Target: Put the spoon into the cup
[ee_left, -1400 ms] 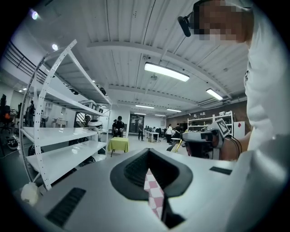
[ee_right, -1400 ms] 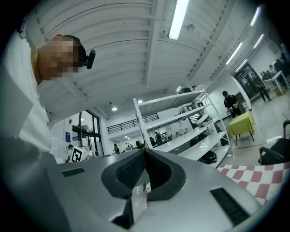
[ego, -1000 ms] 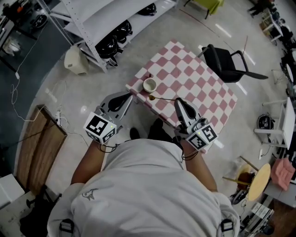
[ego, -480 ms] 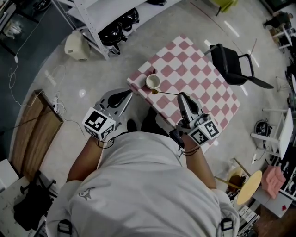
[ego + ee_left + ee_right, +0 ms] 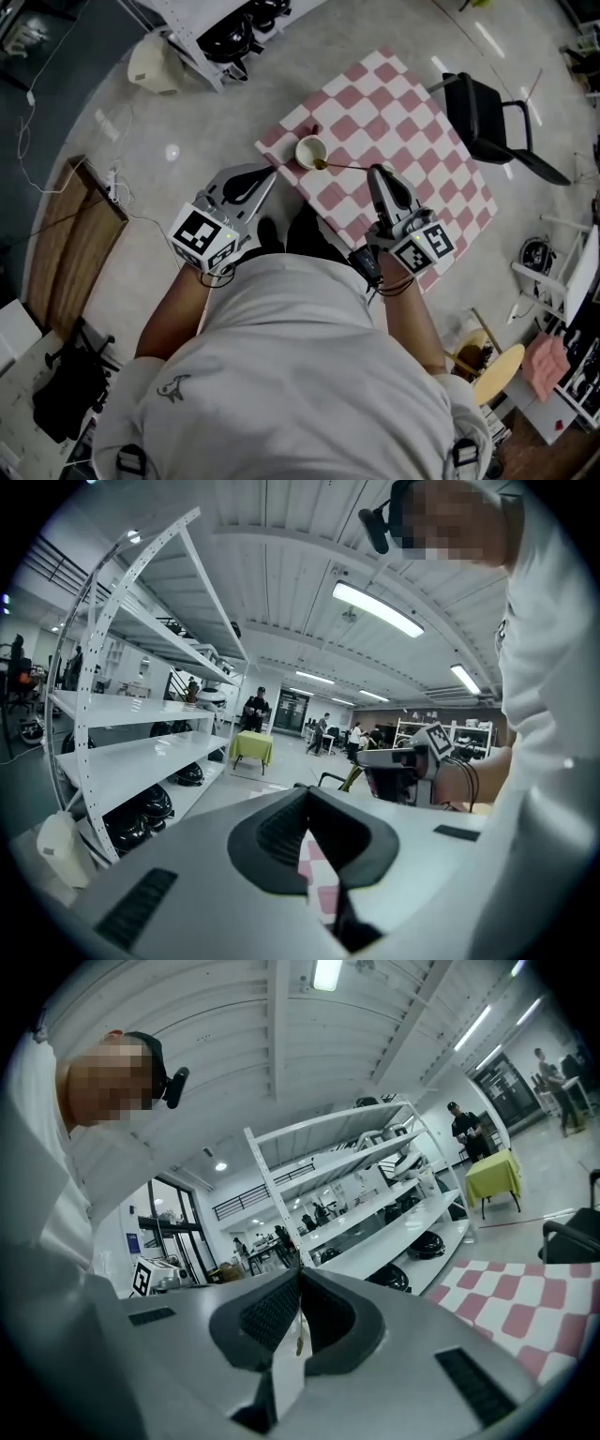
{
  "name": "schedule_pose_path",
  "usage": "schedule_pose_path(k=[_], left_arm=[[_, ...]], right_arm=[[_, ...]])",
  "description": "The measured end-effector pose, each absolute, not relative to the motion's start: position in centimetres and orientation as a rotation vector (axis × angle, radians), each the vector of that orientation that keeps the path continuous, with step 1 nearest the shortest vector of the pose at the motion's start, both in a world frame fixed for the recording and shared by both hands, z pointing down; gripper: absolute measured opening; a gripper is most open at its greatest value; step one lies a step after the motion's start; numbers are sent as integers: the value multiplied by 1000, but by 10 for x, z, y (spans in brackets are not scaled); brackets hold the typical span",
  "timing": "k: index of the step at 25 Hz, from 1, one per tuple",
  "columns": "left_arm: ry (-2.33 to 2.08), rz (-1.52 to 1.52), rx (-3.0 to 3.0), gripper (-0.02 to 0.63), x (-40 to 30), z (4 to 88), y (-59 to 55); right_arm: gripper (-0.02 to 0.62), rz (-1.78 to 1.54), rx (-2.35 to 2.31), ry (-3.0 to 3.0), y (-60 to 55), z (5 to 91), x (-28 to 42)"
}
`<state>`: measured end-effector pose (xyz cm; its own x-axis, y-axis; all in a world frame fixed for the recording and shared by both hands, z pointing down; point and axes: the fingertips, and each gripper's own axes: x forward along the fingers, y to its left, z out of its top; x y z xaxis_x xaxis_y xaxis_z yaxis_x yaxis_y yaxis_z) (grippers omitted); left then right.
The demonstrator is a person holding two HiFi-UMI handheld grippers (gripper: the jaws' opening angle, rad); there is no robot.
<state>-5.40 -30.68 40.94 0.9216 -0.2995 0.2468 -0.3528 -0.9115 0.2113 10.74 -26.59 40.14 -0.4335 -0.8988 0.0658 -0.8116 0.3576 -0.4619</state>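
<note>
A white cup (image 5: 309,151) stands near the left corner of the pink-and-white checked table (image 5: 403,112). My right gripper (image 5: 376,172) is shut on the handle end of a thin gold spoon (image 5: 347,167), which reaches left above the table. The spoon's bowl is at the cup's right rim. In the right gripper view the spoon (image 5: 298,1331) hangs between the closed jaws of the right gripper (image 5: 300,1275). My left gripper (image 5: 273,172) is shut and holds nothing, its tip just off the table's left edge, below the cup. The left gripper (image 5: 307,791) shows the checked cloth beyond it.
A black chair (image 5: 492,117) stands at the table's right side. White shelving (image 5: 216,28) with black helmets and a white canister (image 5: 155,66) are on the floor at the upper left. A wooden board (image 5: 66,244) lies on the left.
The right gripper has carried the spoon left and up, so its bowl went from below the cup to the cup's rim. The left gripper stayed beside the table's edge.
</note>
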Motion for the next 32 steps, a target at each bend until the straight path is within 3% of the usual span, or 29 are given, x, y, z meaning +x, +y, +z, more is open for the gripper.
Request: schedule_pose_path(k=[32], left_arm=[[-485, 532, 2684, 14, 2, 543, -351]], right_arm=[[34, -1008, -1486, 2491, -345, 562, 129]])
